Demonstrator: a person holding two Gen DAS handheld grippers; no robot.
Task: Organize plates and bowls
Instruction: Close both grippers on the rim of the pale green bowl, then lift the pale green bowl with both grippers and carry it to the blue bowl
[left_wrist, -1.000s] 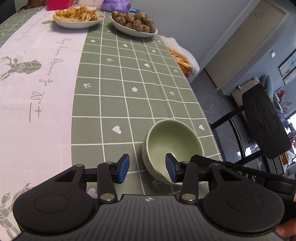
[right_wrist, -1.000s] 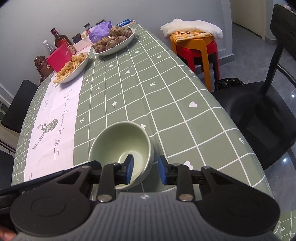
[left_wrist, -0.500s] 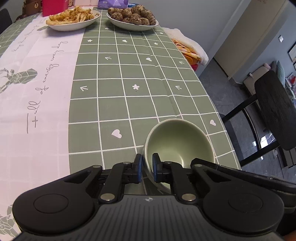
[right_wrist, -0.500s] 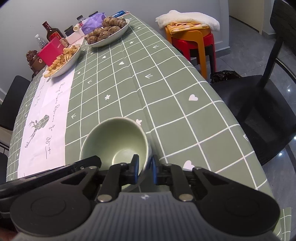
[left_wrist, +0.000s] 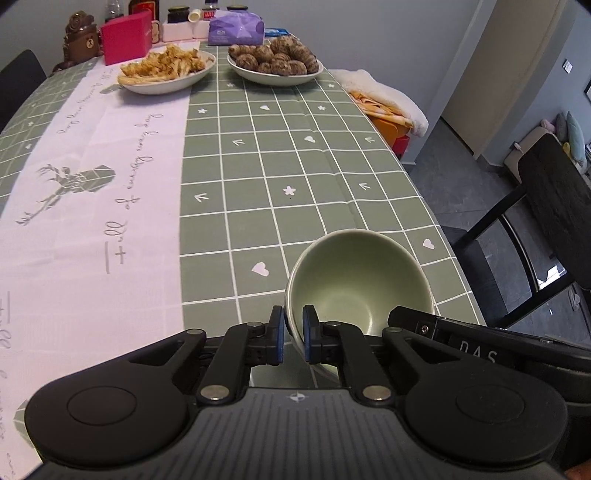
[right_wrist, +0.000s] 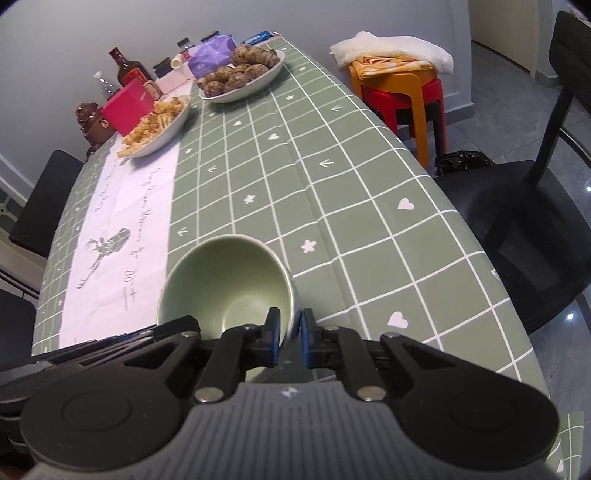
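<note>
An empty pale green bowl is held above the near end of the green checked table. My left gripper is shut on the bowl's left rim. My right gripper is shut on the bowl's right rim, with the bowl tilted toward me. The bowl looks lifted off the cloth. Two filled plates stand at the far end: one with fried strips, one with brown round roots.
A red box, a purple pack, bottles and jars line the far edge. A stool stack with cloth and a black chair stand right of the table. A white runner covers the left.
Both grippers closed from open onto the bowl's rim, then raised it; the view now sits higher over the table.
</note>
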